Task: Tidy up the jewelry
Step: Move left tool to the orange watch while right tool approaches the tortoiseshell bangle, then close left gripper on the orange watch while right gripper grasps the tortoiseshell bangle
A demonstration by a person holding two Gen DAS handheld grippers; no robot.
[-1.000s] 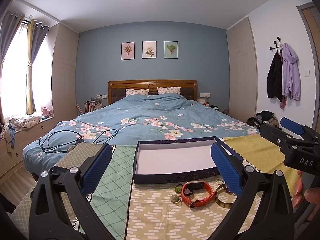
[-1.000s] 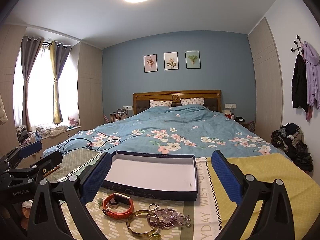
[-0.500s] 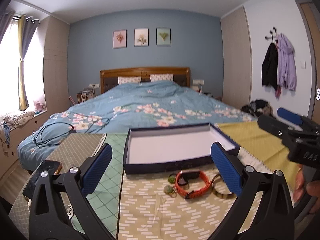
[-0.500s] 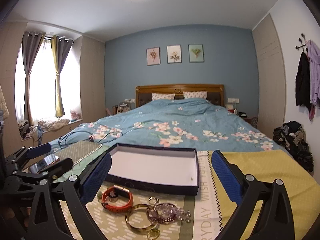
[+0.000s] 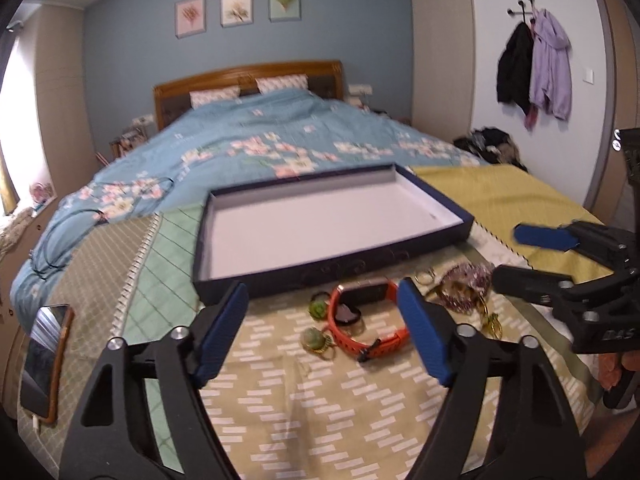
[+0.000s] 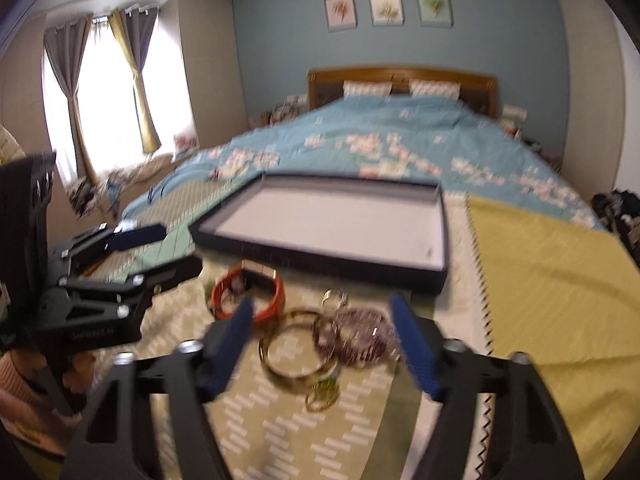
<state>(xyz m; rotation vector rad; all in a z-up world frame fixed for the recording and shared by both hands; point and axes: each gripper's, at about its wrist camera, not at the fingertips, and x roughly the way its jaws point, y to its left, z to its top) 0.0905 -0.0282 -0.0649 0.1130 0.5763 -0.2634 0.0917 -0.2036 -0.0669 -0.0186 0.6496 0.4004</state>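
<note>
On the patterned cloth (image 5: 320,420) at the foot of the bed (image 5: 280,140) lies a small heap of jewelry, just at 6 o'clock of the tray (image 5: 460,220); the tray's dark walls frame a bare white floor; nothing of the heap is inside it. From the left wrist view, the left gripper (image 5: 322,336) hangs over the heap with its jaws spread wide, gripping nothing; between its blue pads sit the orange watch (image 5: 360,340) and two green beads (image 5: 318,308), the beads at 9 o'clock of the watch. At 3 o'clock of the watch lie a gold bangle (image 6: 296,344) and a purple bead tangle (image 6: 356,340), the two touching; a small gold ring (image 6: 320,398) sits at 6 o'clock of the bangle. The right gripper (image 6: 322,346) is likewise wide open and holds nothing, its pads either side of the bangle and tangle; that view is blurred. A phone (image 5: 46,356) rests on the cloth edge at far 9 o'clock.
</note>
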